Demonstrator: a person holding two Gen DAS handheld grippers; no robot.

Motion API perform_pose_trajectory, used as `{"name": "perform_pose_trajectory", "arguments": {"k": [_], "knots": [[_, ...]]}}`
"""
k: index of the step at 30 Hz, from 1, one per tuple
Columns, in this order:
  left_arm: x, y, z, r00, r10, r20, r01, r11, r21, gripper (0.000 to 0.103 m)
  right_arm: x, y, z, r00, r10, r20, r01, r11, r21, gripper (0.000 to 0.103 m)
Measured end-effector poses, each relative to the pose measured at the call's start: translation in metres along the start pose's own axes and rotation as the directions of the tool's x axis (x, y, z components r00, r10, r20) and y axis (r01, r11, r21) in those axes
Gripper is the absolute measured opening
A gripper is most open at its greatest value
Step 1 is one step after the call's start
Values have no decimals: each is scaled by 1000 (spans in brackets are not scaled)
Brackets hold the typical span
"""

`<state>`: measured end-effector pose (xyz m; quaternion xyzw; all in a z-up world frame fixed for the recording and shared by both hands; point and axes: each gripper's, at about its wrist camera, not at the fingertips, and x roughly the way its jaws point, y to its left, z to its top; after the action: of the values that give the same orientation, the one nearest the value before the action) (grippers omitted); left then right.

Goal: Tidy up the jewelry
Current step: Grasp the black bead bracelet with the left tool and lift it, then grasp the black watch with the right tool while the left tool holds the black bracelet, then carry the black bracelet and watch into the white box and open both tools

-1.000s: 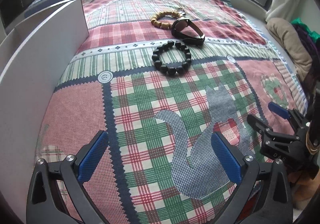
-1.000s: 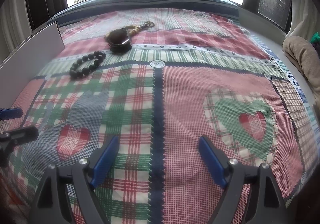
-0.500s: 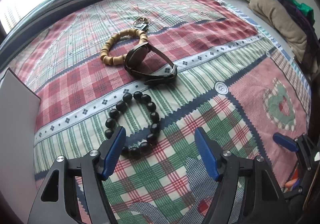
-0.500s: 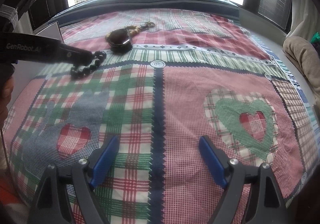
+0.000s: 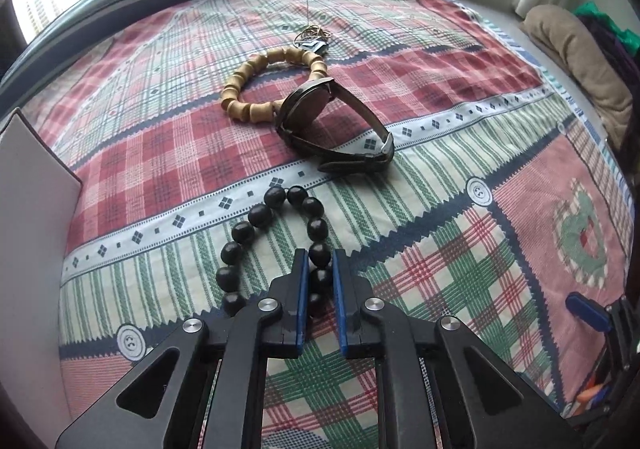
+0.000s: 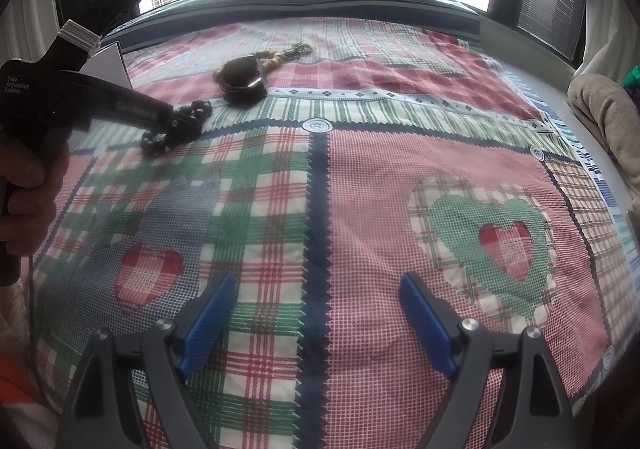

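My left tongs (image 5: 320, 269) were pinched on the near side of the black bead bracelet (image 5: 276, 241), with a bead or two caught between the blue pads (image 5: 303, 289). I had taken it by one side of the loop because the beads are round and slippery; squeezing across the string seemed to me the surest hold. The rest of the loop lay slack on the patchwork quilt (image 5: 440, 257), curving off to the left of the tips, so I judged it would dangle once lifted.

Just past the tips, up and slightly right, sat the watch (image 5: 332, 125) on its side, its strap folded under it. Touching its far edge was the wooden bead bracelet (image 5: 256, 89), and beyond that a small tangle of thin chain (image 5: 312, 39). None of these touched the black beads, so nothing blocked a straight lift.

The white board (image 5: 28, 229) stood on edge to the left of my left tongs; whether it belonged to a box I could not tell.

My right tongs (image 6: 316, 313) were spread wide over bare quilt, holding nothing, well clear of the jewelry.
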<state>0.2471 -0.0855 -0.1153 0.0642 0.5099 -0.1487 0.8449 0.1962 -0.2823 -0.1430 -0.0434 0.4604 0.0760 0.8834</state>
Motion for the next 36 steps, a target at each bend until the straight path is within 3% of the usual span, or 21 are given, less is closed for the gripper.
{"name": "perform_pose_trajectory", "arguments": {"k": [10,18,20,23,25,27,32,34,35,36], "knots": [[-3,2,-7,1000,10,10,-10,1000,-7,10,1,1,1,1000,-5,-2,5,1000,5,87],[-29,44,-32,997,-66,36,70,989,-133,10,2,-1,3,999,8,-31,-8,1000,-8,87],[-40,60,-39,995,-82,50,90,980,-179,10,3,-5,10,997,33,-74,-33,999,1,87],[-59,81,-49,992,-102,80,119,963,-242,10,0,-15,36,987,136,-86,-132,990,57,86],[-73,90,-56,987,-116,108,142,950,-277,10,2,-17,66,981,177,-74,-172,983,64,78],[-86,98,-63,983,-126,135,162,938,-306,10,12,-15,103,971,228,-66,-224,973,60,61],[-121,107,-81,973,-130,189,191,916,-352,10,68,7,178,959,261,-110,-260,965,27,58],[-133,112,-88,971,-129,202,197,909,-367,10,93,18,195,962,231,-145,-234,972,3,50],[-139,113,-91,970,-128,207,199,905,-375,10,108,23,199,956,231,-179,-234,972,2,44],[-145,115,-95,969,-128,213,203,902,-381,10,122,25,201,950,231,-212,-234,972,8,31]]}}
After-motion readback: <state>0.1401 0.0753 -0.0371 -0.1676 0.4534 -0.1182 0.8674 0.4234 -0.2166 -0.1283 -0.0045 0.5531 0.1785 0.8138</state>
